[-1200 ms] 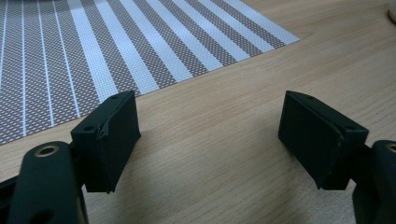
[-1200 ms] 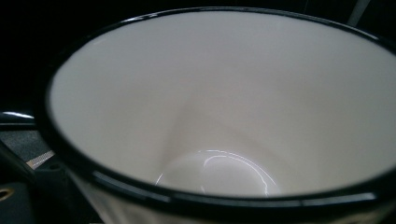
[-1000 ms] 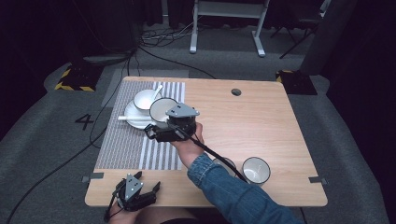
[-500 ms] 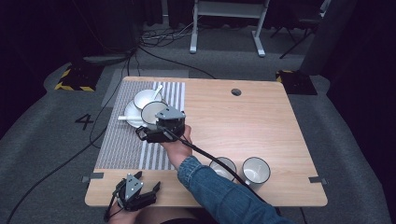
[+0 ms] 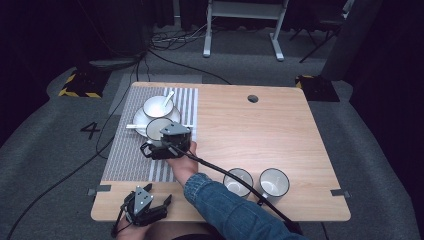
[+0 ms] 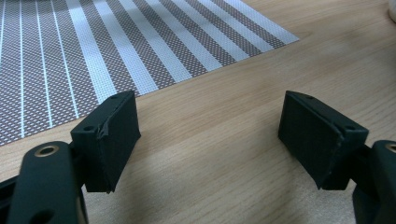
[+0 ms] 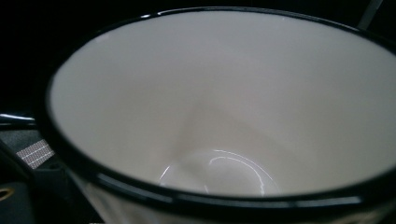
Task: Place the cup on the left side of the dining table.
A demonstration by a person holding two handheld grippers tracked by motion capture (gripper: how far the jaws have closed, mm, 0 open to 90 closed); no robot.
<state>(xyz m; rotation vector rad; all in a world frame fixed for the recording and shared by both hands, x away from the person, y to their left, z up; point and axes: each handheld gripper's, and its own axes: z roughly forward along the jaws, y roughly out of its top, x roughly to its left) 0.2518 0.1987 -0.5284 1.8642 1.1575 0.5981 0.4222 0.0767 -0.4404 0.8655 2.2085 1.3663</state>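
you are carrying the cup [image 5: 156, 128] in your clenched right gripper [image 5: 150, 149] leftward over the striped mat [image 5: 125, 150], nearing the saucer [image 5: 142, 122], while your left gripper [image 5: 159, 206] is resting released.

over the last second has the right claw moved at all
Yes. In the high view the right claw, carrying a mug, has slid left across the striped placemat, away from the two mugs near the table's front edge.
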